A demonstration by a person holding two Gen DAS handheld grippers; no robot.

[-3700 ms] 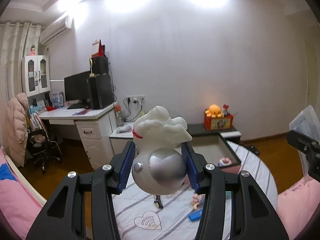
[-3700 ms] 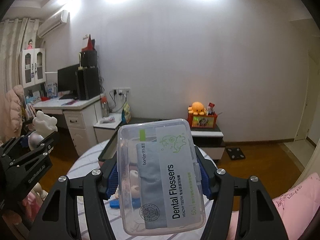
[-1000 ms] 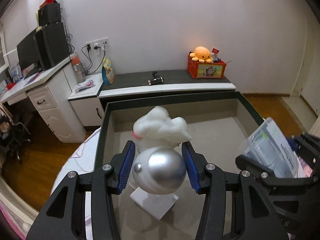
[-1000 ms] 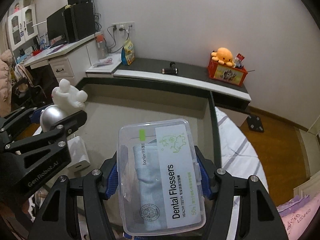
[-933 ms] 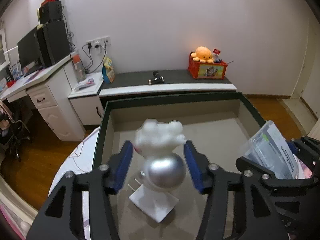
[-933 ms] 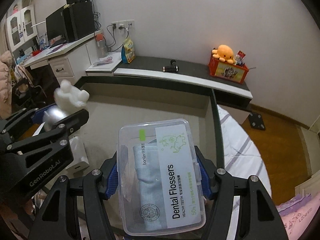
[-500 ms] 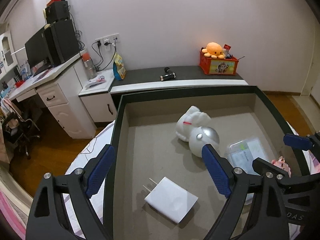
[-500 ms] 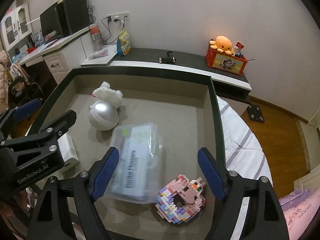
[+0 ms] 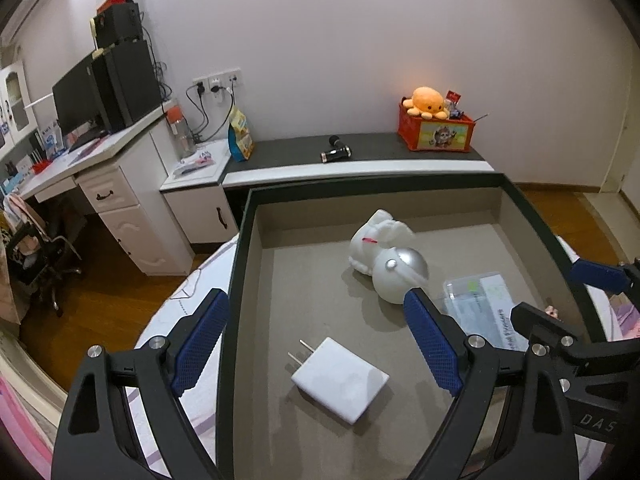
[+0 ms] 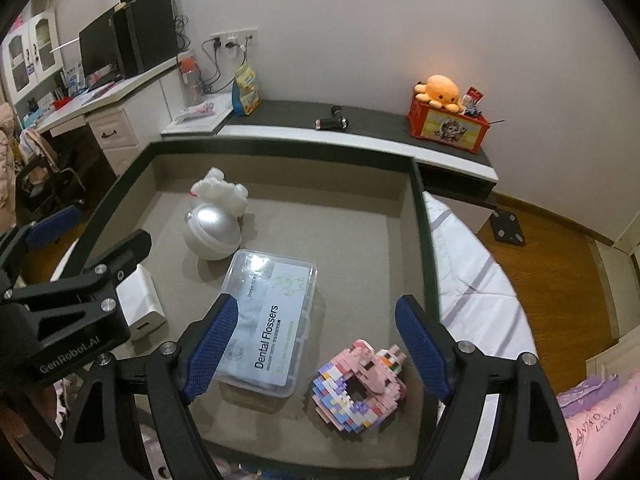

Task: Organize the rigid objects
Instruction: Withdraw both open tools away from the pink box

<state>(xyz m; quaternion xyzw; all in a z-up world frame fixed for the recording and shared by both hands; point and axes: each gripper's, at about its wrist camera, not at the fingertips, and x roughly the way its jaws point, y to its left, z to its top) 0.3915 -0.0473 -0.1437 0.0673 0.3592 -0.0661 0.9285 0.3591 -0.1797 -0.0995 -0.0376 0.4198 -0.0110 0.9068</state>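
A dark-rimmed tray (image 9: 245, 216) (image 10: 425, 216) with a grey floor holds the objects. A white figure with a silver ball (image 9: 390, 256) (image 10: 216, 216) lies on its side near the tray's back. The clear dental flosser box (image 10: 270, 320) (image 9: 480, 304) rests flat beside it. A white plug adapter (image 9: 340, 378) (image 10: 138, 306) lies at the front left, and a pink brick ring (image 10: 360, 384) at the front right. My left gripper (image 9: 316, 344) hovers open above the adapter, empty. Over the flosser box and brick ring my right gripper (image 10: 316, 344) stands open, empty too.
The tray sits on a round table with a striped white cloth (image 10: 472, 272). Behind it run a low dark-topped cabinet (image 9: 360, 152) with a red box and orange plush (image 9: 434, 124), and a white desk (image 9: 100, 176) with a monitor. Wooden floor lies around.
Both grippers opened wide. The white figure dropped from the left gripper and the flosser box from the right; both now lie on the tray floor.
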